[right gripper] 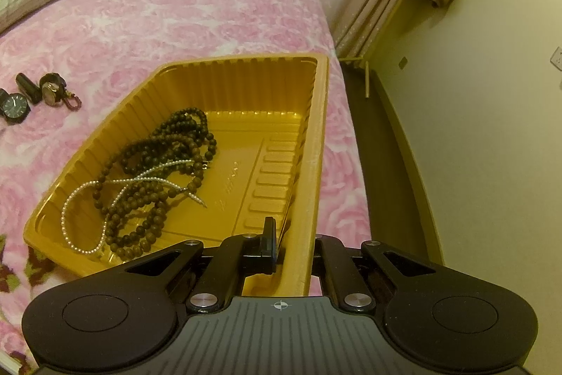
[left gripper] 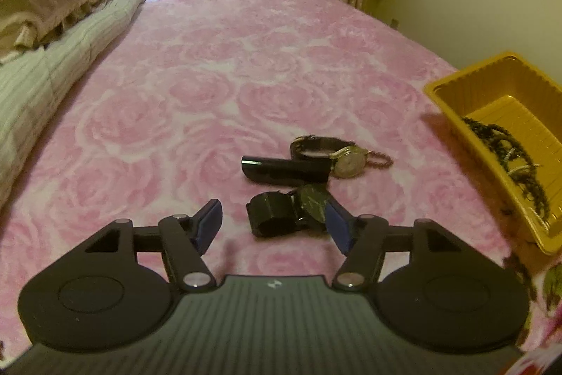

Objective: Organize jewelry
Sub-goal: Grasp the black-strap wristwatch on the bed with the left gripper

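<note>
The left hand-held gripper (left gripper: 274, 224) hung wide open just short of the black-strapped, dark-faced wristwatch (left gripper: 286, 211) on the pink rose-patterned bed (left gripper: 196, 86), strap running crosswise. The right hand-held gripper (right gripper: 295, 246) (farther off) pinched the ribbed yellow plastic tray (right gripper: 316, 136) by its wall.

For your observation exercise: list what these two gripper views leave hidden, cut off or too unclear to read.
- Right gripper: outer finger hidden behind the tray wall, right view.
- Tray: near end cut off by the frame edge, left view.
- Black watch: dial partly hidden by a left gripper finger, left view.
- Gold watch: time too small, right view.
</note>
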Motion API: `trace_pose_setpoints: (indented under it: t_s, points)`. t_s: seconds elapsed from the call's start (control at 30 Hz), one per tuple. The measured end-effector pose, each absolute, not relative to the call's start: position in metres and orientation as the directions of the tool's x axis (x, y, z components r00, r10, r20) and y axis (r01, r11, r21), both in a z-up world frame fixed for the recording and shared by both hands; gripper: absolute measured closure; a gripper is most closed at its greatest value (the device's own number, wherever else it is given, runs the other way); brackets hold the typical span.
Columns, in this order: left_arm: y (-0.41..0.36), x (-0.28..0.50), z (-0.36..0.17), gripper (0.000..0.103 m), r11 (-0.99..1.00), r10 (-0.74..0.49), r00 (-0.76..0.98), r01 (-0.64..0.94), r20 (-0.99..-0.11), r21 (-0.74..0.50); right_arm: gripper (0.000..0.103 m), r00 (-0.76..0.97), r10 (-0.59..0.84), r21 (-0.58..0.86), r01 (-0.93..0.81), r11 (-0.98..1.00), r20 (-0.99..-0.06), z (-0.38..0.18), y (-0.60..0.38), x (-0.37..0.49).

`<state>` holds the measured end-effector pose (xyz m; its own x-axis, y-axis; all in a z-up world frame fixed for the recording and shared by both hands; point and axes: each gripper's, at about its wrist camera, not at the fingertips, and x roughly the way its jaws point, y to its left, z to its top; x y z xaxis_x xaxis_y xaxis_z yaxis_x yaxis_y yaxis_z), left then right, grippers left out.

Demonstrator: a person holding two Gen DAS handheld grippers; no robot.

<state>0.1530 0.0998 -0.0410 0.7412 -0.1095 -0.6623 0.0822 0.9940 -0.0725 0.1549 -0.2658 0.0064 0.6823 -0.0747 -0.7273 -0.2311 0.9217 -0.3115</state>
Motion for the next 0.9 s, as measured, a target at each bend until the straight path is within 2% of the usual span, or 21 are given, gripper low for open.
trace_pose_setpoints:
  t_s: [0.2, 0.27, 0.5, 0.57, 0.63, 0.9]
  points:
    - [0.102, 0.170, -0.058, 0.039, 0.989, -0.128, 0.715, 0.042, -0.688, -0.140, 0.097, 0.677, -0.081, -0.314, -0.229, 0.921, -0.731, 0.005, -0.265, 0.156]
    - [0.106, 0.172, -0.061, 0.039, 0.980, -0.150, 0.715, 0.016, -0.683, -0.198, 0.098, 0.677, -0.082, -0.316, -0.229, 0.921, -0.732, 0.005, -0.264, 0.156]
    - [0.108, 0.172, -0.063, 0.057, 0.963, -0.182, 0.711, -0.010, -0.680, -0.268, 0.097, 0.676, -0.083, -0.317, -0.230, 0.920, -0.732, 0.004, -0.264, 0.157]
    - [0.110, 0.170, -0.060, 0.065, 0.959, -0.182, 0.717, -0.020, -0.673, -0.281, 0.097, 0.676, -0.084, -0.317, -0.229, 0.920, -0.732, 0.004, -0.264, 0.157]
    - [0.112, 0.167, -0.057, 0.080, 0.959, -0.181, 0.722, -0.021, -0.668, -0.283, 0.097, 0.677, -0.084, -0.318, -0.230, 0.920, -0.731, 0.004, -0.264, 0.157]
    - [0.115, 0.160, -0.055, 0.084, 0.964, -0.181, 0.722, -0.002, -0.668, -0.264, 0.097, 0.677, -0.083, -0.317, -0.230, 0.920, -0.732, 0.004, -0.265, 0.157]
